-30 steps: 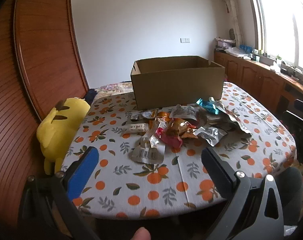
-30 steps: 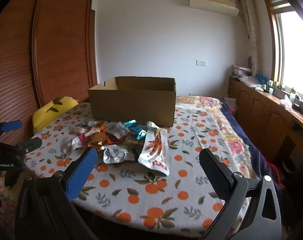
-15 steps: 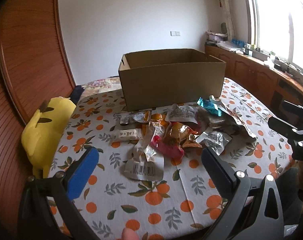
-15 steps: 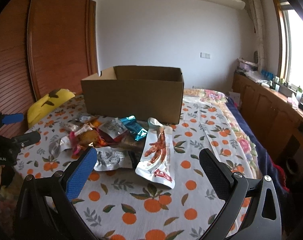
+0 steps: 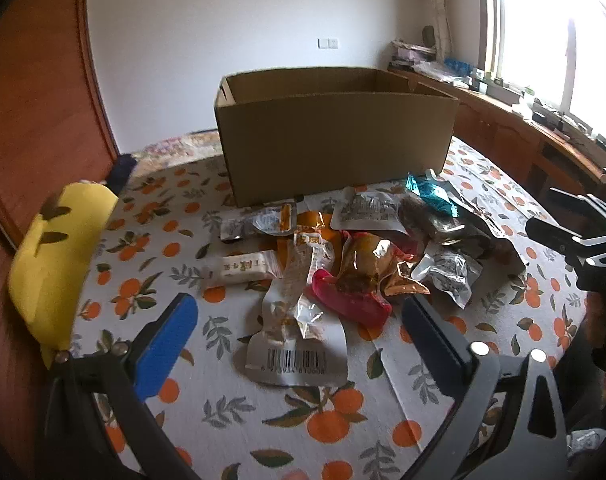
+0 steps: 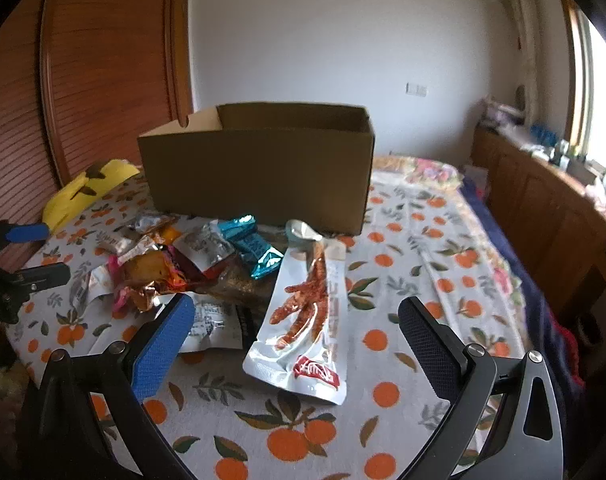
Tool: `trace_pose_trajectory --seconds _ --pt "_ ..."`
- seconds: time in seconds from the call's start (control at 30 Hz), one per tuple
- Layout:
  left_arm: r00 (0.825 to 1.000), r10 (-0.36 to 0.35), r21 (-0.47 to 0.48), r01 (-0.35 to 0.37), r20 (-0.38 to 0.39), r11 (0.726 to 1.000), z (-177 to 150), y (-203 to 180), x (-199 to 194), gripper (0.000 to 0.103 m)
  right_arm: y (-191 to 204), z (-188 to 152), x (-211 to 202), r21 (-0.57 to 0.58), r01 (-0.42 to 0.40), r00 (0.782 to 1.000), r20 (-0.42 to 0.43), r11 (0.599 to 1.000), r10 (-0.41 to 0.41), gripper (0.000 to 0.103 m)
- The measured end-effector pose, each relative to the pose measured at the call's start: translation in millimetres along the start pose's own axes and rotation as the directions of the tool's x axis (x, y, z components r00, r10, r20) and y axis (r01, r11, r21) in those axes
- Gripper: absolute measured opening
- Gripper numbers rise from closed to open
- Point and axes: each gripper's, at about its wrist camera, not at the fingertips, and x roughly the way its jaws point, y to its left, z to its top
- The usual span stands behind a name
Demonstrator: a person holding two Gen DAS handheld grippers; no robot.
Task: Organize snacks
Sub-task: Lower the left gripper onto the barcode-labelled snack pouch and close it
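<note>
the snack packets (image 5: 343, 264) are lying in a loose pile on the table (image 5: 343, 408), just in front of the empty-looking cardboard box (image 5: 335, 140). the left tool (image 5: 299, 332) and right tool (image 6: 297, 336) are both hanging wide open, holding nothing. the foil packets are overlapping, so one grasp is probably risking to drag a neighbour along.

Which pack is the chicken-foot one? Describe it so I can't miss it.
Find the cardboard box on the table. The snack pile lies before it; at the pile's right edge lies a long silver pouch. Only it shows a red chicken foot through a clear window.
</note>
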Motion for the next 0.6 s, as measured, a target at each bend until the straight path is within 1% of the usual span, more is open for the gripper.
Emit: trace_pose_trajectory --seconds 0.1,0.2,0.27,0.43,0.5,0.6 --pt "1.0 -0.015 -0.009 0.015 -0.027 1.0 3.7 6.6 9.9 0.099 -3.7 0.4 11.2 -0.003 -0.017 0.999 -0.027 1.0 0.017 0.103" --pt "0.997 -0.035 0.009 0.035 -0.064 0.999 7.2 9.9 22.0 0.094 -9.3 1.6 22.2 0.004 -0.042 0.997 -0.061 0.999 0.042 0.102" --pt "0.996 -0.035 0.025 0.037 -0.078 0.999 8.6 8.0 26.2 0.093 -12.7 2.9 29.0 0.013 -0.066 0.994 -0.084 0.998 0.067 0.102" --pt "0.992 -0.022 0.082 0.032 -0.125 0.996 9.2 1.0 36.5 0.093 -16.2 8.3 47.3 0.002 -0.095 0.986 -0.136 0.995 0.094 0.1" --pt "0.987 -0.026 0.099 0.042 -0.162 0.994 6.8 -0.7 41.8 0.093 -17.6 10.5 54.3 0.002 -0.112 0.981 -0.157 0.994 0.111 0.1" --pt "0.981 -0.012 0.129 0.038 -0.194 0.991 2.6 -0.6 47.5 0.093 -17.7 13.1 63.1 0.005 -0.14 0.973 -0.186 0.99 0.139 0.099"
